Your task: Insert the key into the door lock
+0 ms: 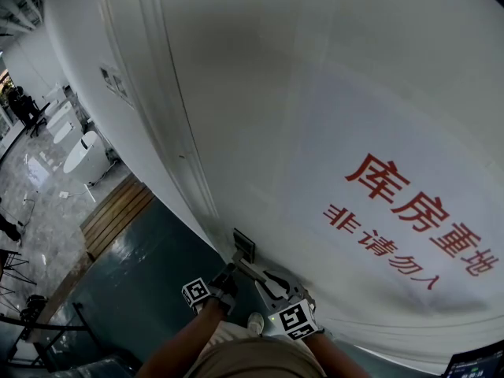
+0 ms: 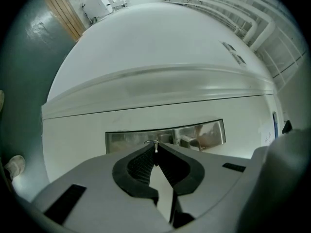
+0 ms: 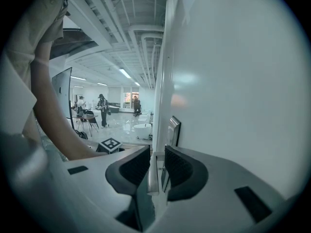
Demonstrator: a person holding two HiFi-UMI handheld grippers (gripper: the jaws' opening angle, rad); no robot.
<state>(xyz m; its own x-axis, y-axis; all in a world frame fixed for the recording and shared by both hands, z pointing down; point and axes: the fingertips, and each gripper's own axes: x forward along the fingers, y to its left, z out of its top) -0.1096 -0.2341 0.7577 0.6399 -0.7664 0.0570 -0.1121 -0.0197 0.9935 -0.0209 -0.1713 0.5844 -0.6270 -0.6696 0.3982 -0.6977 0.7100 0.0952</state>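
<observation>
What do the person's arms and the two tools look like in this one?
The left tool and right tool have grey moulded bodies with black ribbed pads. Each carries a cube with black-and-white square markers. The forearms are bare; the clothing is beige. No cables show.

I read the door (image 1: 260, 93) as smooth, satin white paint. Lock plate (image 2: 165, 136): mirror-polished metal. Key (image 2: 155, 146) and door handle (image 3: 152, 176): bare metal, handle brushed. Left gripper (image 2: 155, 150) and right gripper (image 3: 156, 155): matt grey plastic shells, ribbed black pads (image 2: 138, 165). Floor (image 1: 150, 266): glossy, smooth coating.
</observation>
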